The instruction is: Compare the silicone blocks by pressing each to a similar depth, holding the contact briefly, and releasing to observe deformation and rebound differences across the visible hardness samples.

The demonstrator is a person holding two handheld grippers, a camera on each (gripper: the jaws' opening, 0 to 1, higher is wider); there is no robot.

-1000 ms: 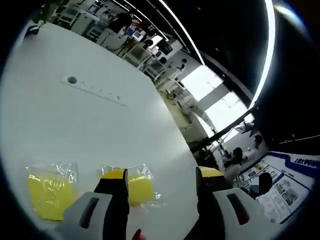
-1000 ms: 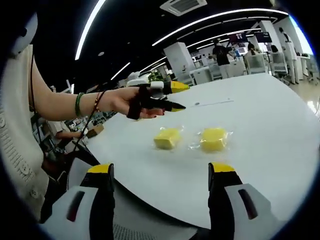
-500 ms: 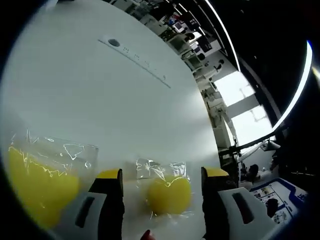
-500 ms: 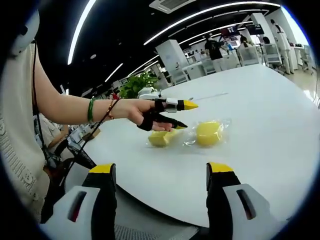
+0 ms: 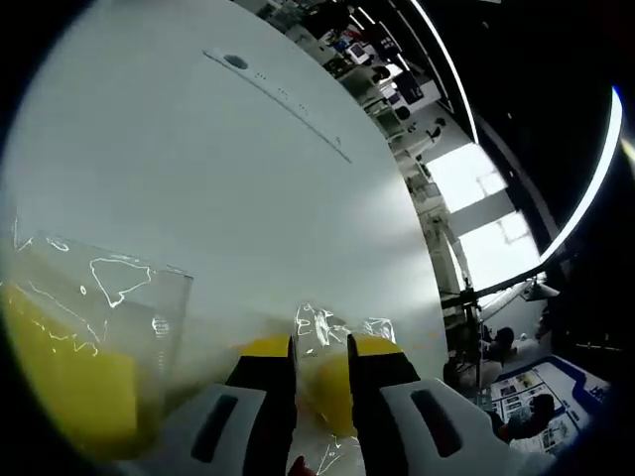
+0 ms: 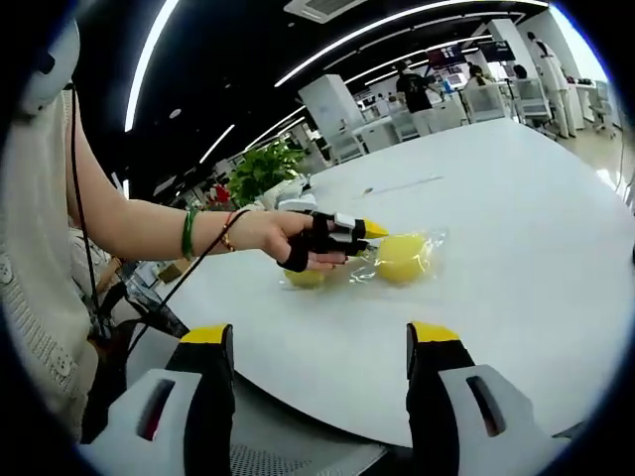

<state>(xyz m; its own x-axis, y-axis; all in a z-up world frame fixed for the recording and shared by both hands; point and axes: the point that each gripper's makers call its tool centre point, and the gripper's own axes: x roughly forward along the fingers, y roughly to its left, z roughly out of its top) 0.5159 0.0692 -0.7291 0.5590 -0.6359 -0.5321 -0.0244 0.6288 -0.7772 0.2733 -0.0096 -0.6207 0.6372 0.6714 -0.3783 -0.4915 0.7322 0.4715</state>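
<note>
Bagged yellow silicone block [image 5: 325, 382] squeezed between left gripper [image 5: 320, 349] fingers [image 5: 268, 369]

open-plan office or lab hall: long white table [image 6: 516, 228], rows of desks [image 6: 451, 104], ceiling strip lights [image 6: 397, 30], plant [image 6: 263, 164], wall posters [image 5: 531, 392].

Two bagged yellow silicone blocks lying side by side on the round white table [image 6: 516, 248]. In the right gripper view, rounder yellow silicone block in clear plastic bag [image 6: 400, 258] at 12 o'clock from that gripper's jaws, smaller yellow silicone block in clear bag [image 6: 306, 278] just beside it at 9 o'clock. Left gripper [image 6: 369, 235] reaching in from 9 o'clock, tips touching the rounder block's near side. In the left gripper view, rounder block [image 5: 327, 382] pinched between the jaws, other block [image 5: 69, 372] at 9 o'clock. Narrow slot strip with a round hole [image 5: 278, 91] far off at 12 o'clock. Right gripper [image 6: 322, 342] near the table's front edge, well apart from both blocks.
</note>
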